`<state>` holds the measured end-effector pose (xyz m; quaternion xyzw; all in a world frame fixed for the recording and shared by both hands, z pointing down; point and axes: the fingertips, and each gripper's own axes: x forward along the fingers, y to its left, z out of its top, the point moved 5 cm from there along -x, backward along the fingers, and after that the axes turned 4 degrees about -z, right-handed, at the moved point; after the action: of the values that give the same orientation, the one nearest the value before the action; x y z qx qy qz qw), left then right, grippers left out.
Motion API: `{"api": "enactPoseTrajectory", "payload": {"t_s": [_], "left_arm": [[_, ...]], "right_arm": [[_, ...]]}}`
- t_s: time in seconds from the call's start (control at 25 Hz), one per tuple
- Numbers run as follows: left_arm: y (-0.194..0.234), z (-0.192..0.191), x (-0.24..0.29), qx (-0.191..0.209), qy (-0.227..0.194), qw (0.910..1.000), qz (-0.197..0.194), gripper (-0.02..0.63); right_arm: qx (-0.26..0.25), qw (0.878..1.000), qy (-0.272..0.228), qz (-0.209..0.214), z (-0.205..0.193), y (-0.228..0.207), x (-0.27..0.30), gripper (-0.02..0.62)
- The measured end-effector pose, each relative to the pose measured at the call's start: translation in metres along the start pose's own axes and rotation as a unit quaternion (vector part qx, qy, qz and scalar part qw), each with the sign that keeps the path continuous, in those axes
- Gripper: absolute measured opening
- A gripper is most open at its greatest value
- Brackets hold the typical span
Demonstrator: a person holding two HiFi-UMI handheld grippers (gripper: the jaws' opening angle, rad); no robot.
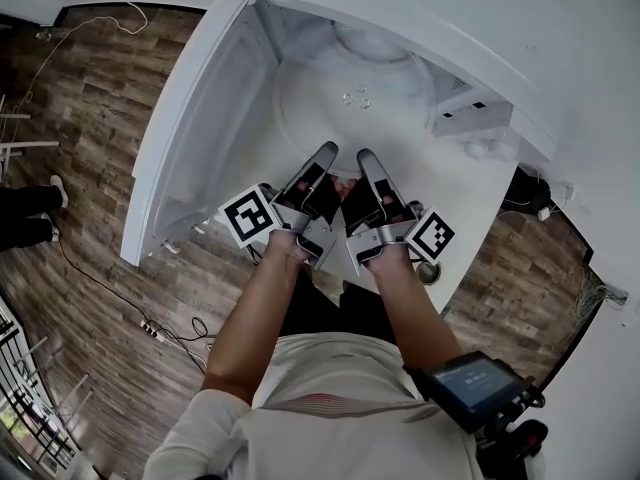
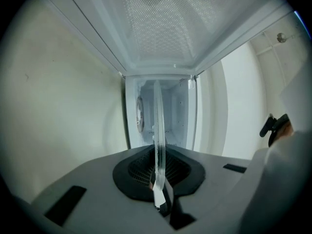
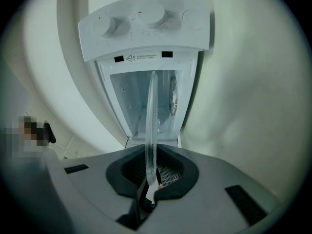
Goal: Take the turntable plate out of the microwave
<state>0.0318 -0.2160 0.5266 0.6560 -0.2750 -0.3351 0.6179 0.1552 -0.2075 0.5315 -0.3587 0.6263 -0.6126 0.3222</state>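
Note:
The clear glass turntable plate (image 1: 400, 118) lies flat at the mouth of the white microwave (image 1: 470, 108), whose door (image 1: 190, 138) hangs open at the left. My left gripper (image 1: 327, 153) and right gripper (image 1: 366, 158) sit side by side on the plate's near rim, both shut on it. In the left gripper view the plate (image 2: 158, 126) shows edge-on, running from the left gripper (image 2: 158, 182) toward the cavity. In the right gripper view the plate's rim (image 3: 150, 126) is pinched in the right gripper (image 3: 150, 182), with the knob panel (image 3: 146, 23) beyond.
The microwave stands on a white surface (image 1: 485, 223) over a wood-pattern floor. Cables (image 1: 150, 328) trail across the floor at the left, where a person's shoe (image 1: 57, 190) shows. A screen device (image 1: 475, 383) is strapped to the right forearm.

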Motion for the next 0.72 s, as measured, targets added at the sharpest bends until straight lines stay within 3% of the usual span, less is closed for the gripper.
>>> {"api": "enactPoseTrajectory", "payload": {"t_s": [0.48, 0.72], "left_arm": [[-0.008, -0.024, -0.035, -0.006, -0.021, 0.9997, 0.009, 0.032], [-0.019, -0.059, -0.043, 0.003, -0.037, 0.9993, 0.002, 0.032]], "right_arm": [[-0.001, 1.000, 0.021, -0.013, -0.022, 0.004, -0.031, 0.025], [-0.005, 0.999, 0.042, -0.004, -0.017, 0.011, -0.063, 0.026]]}}
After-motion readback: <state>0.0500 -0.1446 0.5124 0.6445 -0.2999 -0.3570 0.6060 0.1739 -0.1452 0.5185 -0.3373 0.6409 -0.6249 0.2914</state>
